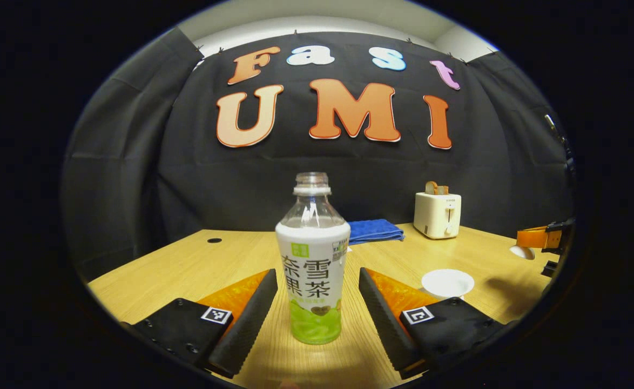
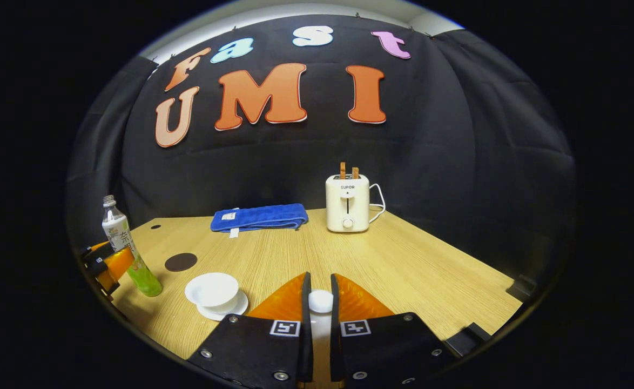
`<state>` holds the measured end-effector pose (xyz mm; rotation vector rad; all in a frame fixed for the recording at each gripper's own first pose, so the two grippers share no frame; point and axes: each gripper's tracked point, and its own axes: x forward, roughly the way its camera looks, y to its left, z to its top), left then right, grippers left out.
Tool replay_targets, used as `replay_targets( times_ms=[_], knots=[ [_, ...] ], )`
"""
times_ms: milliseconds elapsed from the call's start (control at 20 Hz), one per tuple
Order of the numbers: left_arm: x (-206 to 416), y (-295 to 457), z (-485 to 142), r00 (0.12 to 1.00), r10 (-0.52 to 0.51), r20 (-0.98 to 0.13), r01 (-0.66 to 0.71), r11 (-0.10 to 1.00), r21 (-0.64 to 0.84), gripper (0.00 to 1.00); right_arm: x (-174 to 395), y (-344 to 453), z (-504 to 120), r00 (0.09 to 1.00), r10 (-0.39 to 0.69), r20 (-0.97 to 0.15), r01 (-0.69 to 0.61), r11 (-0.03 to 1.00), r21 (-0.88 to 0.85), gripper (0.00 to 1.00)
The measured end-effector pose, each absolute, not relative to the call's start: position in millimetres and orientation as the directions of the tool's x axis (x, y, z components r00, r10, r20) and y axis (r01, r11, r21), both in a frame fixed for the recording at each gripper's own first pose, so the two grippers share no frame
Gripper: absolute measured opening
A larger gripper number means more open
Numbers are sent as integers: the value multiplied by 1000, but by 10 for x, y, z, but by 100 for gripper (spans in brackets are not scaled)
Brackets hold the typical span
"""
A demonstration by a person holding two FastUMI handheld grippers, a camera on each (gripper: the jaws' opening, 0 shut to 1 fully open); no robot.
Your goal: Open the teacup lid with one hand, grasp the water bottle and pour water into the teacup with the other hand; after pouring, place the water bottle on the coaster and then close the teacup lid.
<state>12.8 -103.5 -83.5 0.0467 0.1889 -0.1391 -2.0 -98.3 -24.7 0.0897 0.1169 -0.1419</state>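
A clear, uncapped water bottle (image 1: 312,254) with a white-and-green label stands upright on the wooden table (image 1: 198,265). My left gripper (image 1: 317,273) is open with a finger on each side of the bottle and a gap at both. The white teacup (image 2: 211,288) sits uncovered on its saucer, right of the bottle (image 2: 122,246). The round dark coaster (image 2: 181,262) lies just behind the teacup. My right gripper (image 2: 320,281) is shut on the knob of the white teacup lid (image 2: 320,301), held above the table. The same lid (image 1: 522,252) shows at the far right of the left gripper view.
A folded blue towel (image 2: 260,216) lies at the back of the table. A cream toaster (image 2: 348,202) with two slices in it stands to the towel's right, its cord trailing behind. A small dark hole (image 1: 214,240) marks the table's far left corner.
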Motion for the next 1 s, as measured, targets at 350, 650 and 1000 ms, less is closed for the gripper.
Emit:
replay_targets(
  times_ms=[350, 650, 1000],
  knots=[
    [242, -991, -943, 967, -127, -219, 138, 990, 36, 92, -6, -1022, -327, 980, -139, -140, 152, 984, 91, 13],
    [276, -983, -916, 965, -129, -229, 158, 981, 113, 66, -38, -991, -317, 982, -132, -137, 145, 985, 94, 13],
    [309, -1113, -591, 956, -191, -221, 265, 886, 381, 65, -81, -1060, -297, 980, -147, -133, 161, 982, 102, 13]
  ],
)
